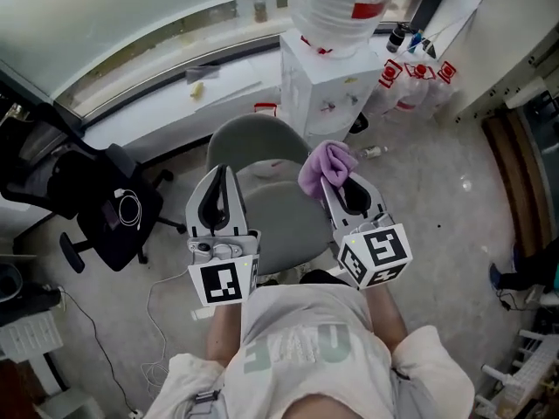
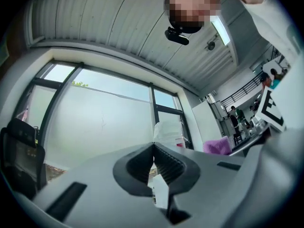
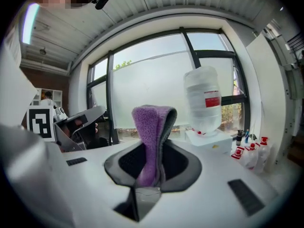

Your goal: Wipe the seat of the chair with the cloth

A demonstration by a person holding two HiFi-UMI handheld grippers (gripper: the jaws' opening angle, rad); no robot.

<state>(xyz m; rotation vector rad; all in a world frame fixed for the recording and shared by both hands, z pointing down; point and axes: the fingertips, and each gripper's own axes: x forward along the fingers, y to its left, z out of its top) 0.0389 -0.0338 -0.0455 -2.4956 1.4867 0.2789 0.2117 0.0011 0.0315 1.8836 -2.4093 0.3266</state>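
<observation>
In the head view a grey chair stands in front of me, its round seat (image 1: 281, 221) below both grippers and its backrest (image 1: 253, 140) beyond. My right gripper (image 1: 327, 182) is shut on a purple cloth (image 1: 327, 164), which bunches up past the fingertips over the seat's far right edge. In the right gripper view the cloth (image 3: 149, 132) stands up between the jaws of that gripper (image 3: 153, 148). My left gripper (image 1: 225, 173) hovers over the seat's left side. It (image 2: 153, 147) is shut with nothing held, and the left gripper view catches the cloth (image 2: 217, 145) at its right. Both grippers point upward.
A white water dispenser (image 1: 327, 85) with a large bottle (image 1: 339, 7) stands just behind the chair. Spray bottles (image 1: 410, 81) cluster on the floor to its right. A black office chair (image 1: 105, 212) is at the left, with a white cable (image 1: 162, 308) on the floor.
</observation>
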